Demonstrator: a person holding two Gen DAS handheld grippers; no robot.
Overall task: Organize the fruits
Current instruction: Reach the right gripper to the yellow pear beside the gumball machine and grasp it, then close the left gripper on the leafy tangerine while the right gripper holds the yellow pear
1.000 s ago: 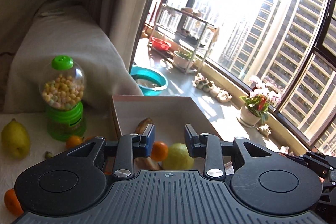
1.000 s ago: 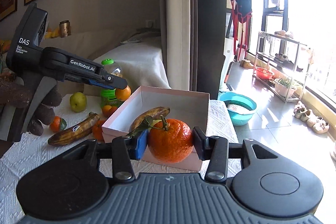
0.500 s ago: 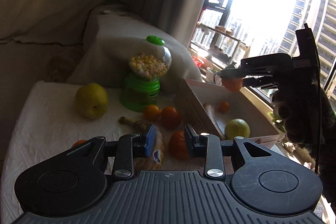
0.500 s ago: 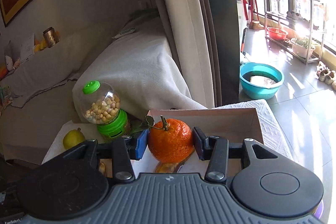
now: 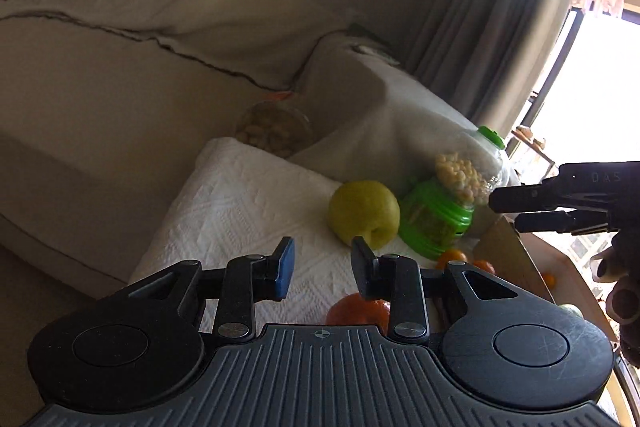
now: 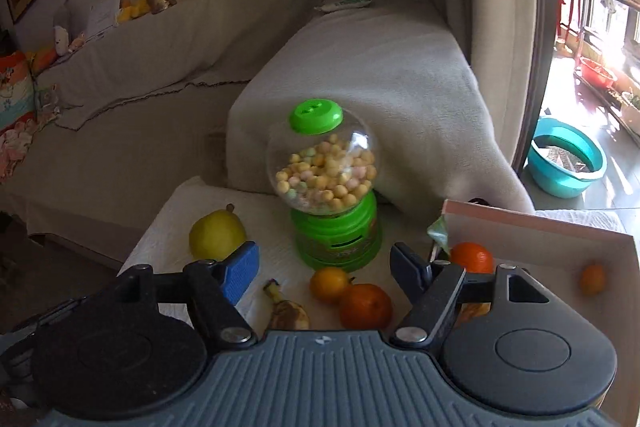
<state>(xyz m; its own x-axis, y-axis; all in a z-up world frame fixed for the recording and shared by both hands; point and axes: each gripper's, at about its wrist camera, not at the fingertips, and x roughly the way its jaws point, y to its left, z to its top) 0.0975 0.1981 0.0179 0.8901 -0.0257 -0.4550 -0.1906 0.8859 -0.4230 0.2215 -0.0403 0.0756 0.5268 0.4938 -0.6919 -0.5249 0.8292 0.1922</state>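
Right wrist: glossy round orange inside matte cardboard box.

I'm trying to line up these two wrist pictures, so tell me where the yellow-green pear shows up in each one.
Left wrist view: the pear sits right of centre on the white cloth, just beyond the left gripper.
Right wrist view: the pear is at lower left, behind the blue pad of the right gripper.
Shared landmark: the green candy dispenser stands right of the pear in both.
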